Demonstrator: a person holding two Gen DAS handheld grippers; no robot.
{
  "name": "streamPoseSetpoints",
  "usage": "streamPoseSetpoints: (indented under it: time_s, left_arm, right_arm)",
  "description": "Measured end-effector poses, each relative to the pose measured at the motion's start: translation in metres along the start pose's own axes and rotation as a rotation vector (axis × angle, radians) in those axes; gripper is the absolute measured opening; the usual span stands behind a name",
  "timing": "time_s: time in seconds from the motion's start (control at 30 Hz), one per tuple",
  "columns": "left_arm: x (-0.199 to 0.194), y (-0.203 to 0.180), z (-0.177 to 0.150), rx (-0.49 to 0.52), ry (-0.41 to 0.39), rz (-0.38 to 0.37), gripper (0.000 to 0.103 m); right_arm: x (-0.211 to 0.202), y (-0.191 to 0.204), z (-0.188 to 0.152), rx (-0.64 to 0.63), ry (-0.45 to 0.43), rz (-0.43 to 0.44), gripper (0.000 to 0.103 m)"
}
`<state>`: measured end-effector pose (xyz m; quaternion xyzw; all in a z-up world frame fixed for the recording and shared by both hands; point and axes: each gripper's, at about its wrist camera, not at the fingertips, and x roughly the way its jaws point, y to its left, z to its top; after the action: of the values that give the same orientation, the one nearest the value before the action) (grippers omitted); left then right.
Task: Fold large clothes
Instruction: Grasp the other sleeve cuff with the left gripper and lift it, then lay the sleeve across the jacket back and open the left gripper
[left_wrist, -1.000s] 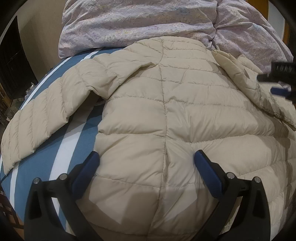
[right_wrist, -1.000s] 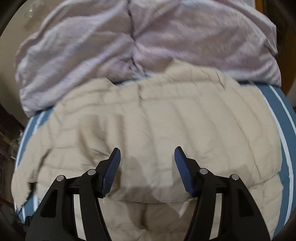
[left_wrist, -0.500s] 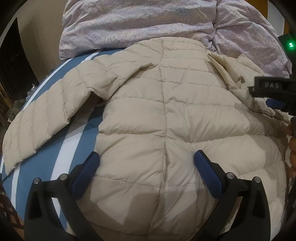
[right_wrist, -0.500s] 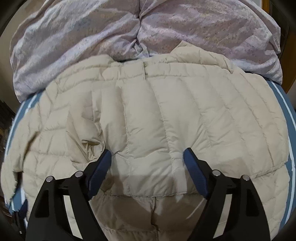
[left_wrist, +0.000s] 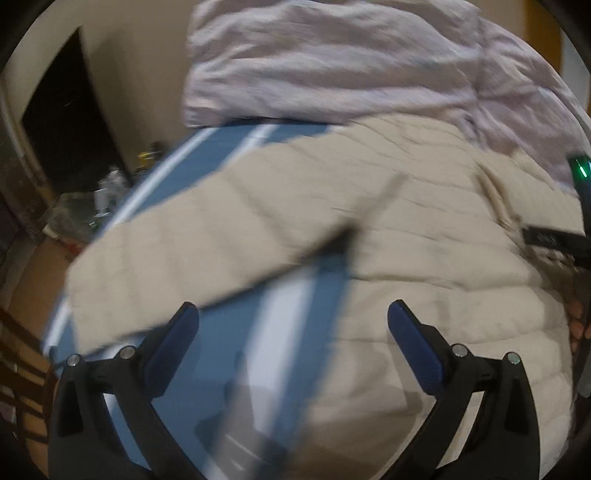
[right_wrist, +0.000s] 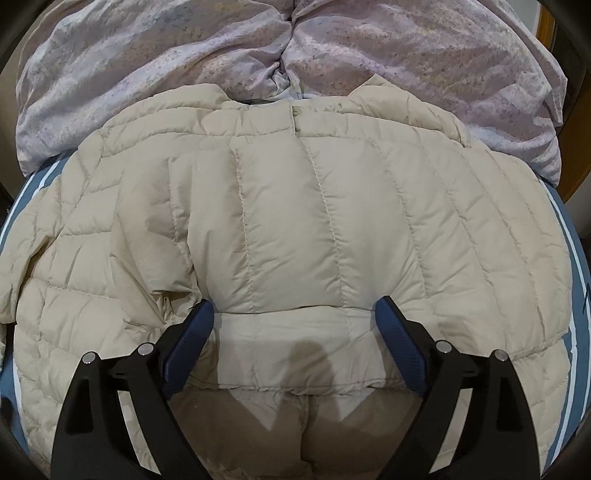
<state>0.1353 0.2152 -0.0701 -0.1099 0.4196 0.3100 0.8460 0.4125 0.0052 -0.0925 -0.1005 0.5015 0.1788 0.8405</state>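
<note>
— Jacket (right_wrist: 295, 221) spread flat across your striped bedsheet (left_wrist: 236, 362), beige and quilted, collar end up against the lilac duvet (right_wrist: 406, 55). Where's your right gripper (right_wrist: 295, 332)?

— Low over the near side of the jacket, with a folded-over sleeve (right_wrist: 288, 236) lying across the body in front of it. Your jaws are wide apart, one blue pad on each side of the sleeve's cuff, nothing pinched between them.

— And your left gripper (left_wrist: 293, 332)?

— Also spread wide and holding nothing. It sits above the bare blue and white stripes, in the gap between the jacket's body (left_wrist: 443, 258) and the other sleeve (left_wrist: 192, 251), which runs out towards the bed's left edge. That view is badly smeared.

— Any writing you can read?

— Hardly. A black part of your other tool (left_wrist: 554, 240) shows at the right edge of the left view with pale lettering, too blurred to make out, and a green light (left_wrist: 580, 168) glows above it. No label shows on the jacket itself.
</note>
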Motion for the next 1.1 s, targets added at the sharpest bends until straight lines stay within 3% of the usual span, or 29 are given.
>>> streamPoseSetpoints:
  time_s: [0.13, 0.23, 0.37, 0.5, 0.77, 0.93, 1.1]
  left_arm:
    - [0.0, 0.059, 0.006, -0.096, 0.025, 0.076, 0.101]
    - [0.006, 0.106, 0.008, -0.173, 0.053, 0.134, 0.094]
    - [0.017, 0.151, 0.006, -0.281, 0.098, 0.153, 0.078]
    - [0.026, 0.181, -0.003, -0.36, 0.133, 0.17, 0.074]
    - [0.041, 0.205, -0.014, -0.461, 0.176, 0.122, 0.064]
    - [0.043, 0.203, -0.015, -0.461, 0.159, 0.131, 0.055]
    - [0.044, 0.201, -0.013, -0.473, 0.138, 0.149, 0.029]
  right_arm:
    - [0.001, -0.001, 0.001, -0.003, -0.001, 0.008, 0.091]
    - [0.0, -0.002, -0.001, -0.006, -0.008, 0.014, 0.091]
    - [0.001, -0.003, -0.001, -0.011, -0.01, 0.023, 0.092]
    - [0.001, -0.002, -0.002, -0.011, -0.009, 0.023, 0.091]
    - [0.002, -0.003, -0.003, -0.012, -0.011, 0.027, 0.092]
    - [0.0, -0.003, -0.004, -0.012, -0.015, 0.03, 0.092]
    - [0.001, -0.003, -0.004, -0.01, -0.017, 0.033, 0.092]
